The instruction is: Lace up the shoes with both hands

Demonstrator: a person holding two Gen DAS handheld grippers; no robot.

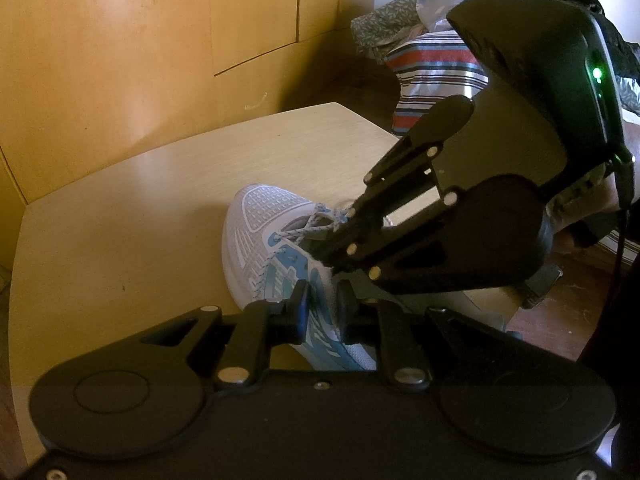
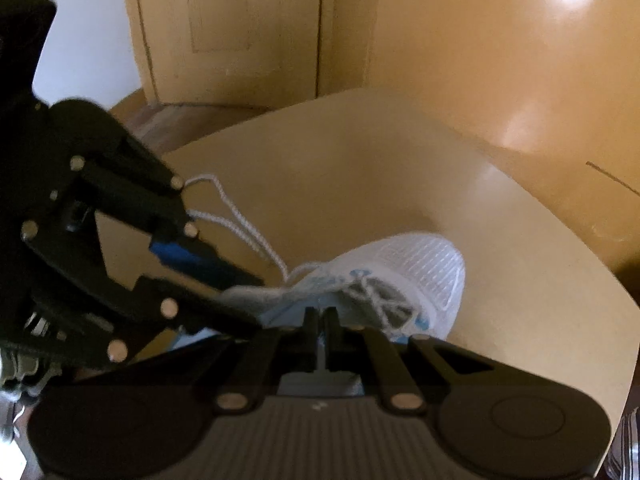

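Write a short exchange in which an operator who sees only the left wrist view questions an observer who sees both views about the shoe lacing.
Operator: Is any lace hanging loose off the shoe?
Observer: Yes, a white lace loop runs from the shoe to behind the left gripper.
Operator: How do the right gripper's jaws stand?
Observer: The right gripper has them nearly together, close to the crossed laces.

Wooden table (image 1: 120, 216), striped bedding (image 1: 432, 68), yellow cabinet (image 1: 120, 60).
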